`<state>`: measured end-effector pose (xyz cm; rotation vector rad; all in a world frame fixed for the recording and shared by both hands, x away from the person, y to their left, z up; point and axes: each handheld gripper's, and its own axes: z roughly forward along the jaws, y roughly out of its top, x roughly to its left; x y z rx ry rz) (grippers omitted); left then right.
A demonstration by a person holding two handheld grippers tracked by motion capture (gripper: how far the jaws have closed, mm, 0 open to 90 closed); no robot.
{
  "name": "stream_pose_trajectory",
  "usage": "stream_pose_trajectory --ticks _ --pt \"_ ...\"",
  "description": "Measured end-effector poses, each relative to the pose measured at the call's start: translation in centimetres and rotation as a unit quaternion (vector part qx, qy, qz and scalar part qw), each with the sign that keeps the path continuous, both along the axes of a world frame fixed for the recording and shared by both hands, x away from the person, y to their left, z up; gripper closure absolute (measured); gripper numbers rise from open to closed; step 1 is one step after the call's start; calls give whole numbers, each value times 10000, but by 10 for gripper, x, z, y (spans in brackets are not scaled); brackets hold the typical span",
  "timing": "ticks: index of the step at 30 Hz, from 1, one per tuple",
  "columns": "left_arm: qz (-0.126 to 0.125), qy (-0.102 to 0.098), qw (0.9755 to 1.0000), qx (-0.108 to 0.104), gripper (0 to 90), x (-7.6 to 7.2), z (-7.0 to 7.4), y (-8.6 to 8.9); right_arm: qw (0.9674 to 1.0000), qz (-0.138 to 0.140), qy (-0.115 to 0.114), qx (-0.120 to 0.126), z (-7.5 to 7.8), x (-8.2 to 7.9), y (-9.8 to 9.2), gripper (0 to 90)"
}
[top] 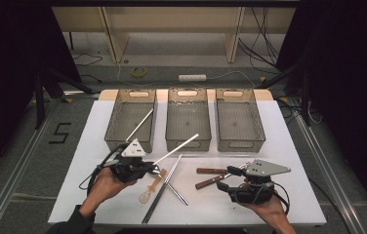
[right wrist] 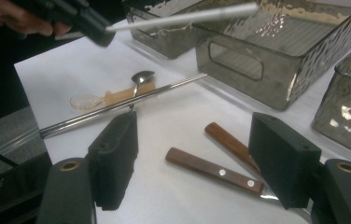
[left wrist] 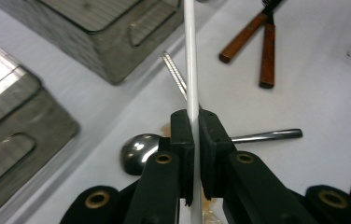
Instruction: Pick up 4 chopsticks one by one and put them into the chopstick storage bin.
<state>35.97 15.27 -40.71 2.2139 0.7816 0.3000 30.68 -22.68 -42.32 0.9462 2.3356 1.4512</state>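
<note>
- Jaws of the left gripper (left wrist: 193,135) pinch a white chopstick (left wrist: 190,56), lifted over the table toward the bins (top: 188,122), likely for sorting.
- Right gripper (right wrist: 197,158) jaws stand open above two wooden-handled knives (right wrist: 213,170), apparently lining up the next grab.

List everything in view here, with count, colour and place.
Bins: three, smoky clear, in a row at the table's far side.
White stick: one, clamped in the left tongs, pointing toward the middle bin.
Second white stick: one, leaning in the left bin.
Metal chopsticks: two, silver, crossed on the table centre.
Spoon: one, silver, under the left tongs.
Clear spoon: one, amber handle, beside the chopsticks.
Wooden-handled utensils: two, brown, ahead of the right tongs.
Table: one, white.
Tape roll: one, yellow, on the floor beyond.
Power strip: one, white, on the floor.
Left tongs: black, shut on the stick.
Right tongs: black, open, empty.
</note>
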Motion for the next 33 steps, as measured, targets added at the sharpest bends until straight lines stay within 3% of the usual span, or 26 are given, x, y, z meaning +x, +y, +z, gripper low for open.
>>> stream_pose_trajectory --ticks 7,12,22,25,30,33 --pt "476 -57 9986 -243 851 12 5 21 9998 -187 12 74 -5 -4 -5 320" --pt "727 -85 9970 -247 851 22 7 31 9997 -220 54 37 -9 -6 -5 313" --pt "1235 -214 9912 -429 851 48 12 47 9997 -230 34 42 -10 -10 -5 306" --pt "1327 -225 9901 -395 851 55 12 49 9997 -222 46 41 -11 -10 -5 306" --pt "1455 -173 9884 -395 851 67 12 55 9998 -192 54 34 -11 -12 -4 306" --pt "1632 -141 9855 -437 851 75 12 59 9998 -192 29 14 -11 -12 -4 309"
